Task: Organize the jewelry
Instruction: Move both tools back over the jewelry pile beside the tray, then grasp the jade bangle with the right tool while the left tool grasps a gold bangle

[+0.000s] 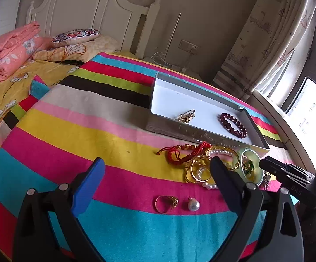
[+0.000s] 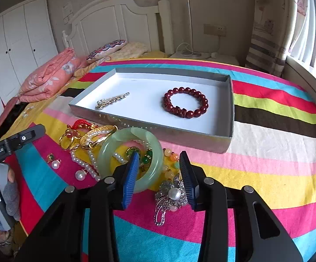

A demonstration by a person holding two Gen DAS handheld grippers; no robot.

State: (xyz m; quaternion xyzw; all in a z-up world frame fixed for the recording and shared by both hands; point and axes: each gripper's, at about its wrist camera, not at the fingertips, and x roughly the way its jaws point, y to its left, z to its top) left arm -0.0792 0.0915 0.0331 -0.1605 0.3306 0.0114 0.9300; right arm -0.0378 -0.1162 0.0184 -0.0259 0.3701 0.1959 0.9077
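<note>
We see a bed with a striped blanket (image 2: 267, 174) in many bright colours. A folded pink quilt (image 2: 48, 80) lies near the white headboard (image 2: 114, 19), with a flowery pillow (image 2: 105, 50) just beside it. White wardrobe doors (image 2: 16, 35) stand on one side, and a curtain (image 1: 273, 35) hangs by the window (image 1: 315, 100).

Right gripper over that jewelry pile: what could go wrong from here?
1. The right gripper straddles part of the jade bangle and sits beside the silver pearl brooch; closing may catch the wrong piece or both.
2. A pearl strand and green beads thread through the bangle, so lifting could drag them.
3. The gray tray has a low wall; a loose grip could drop pieces short.
</note>
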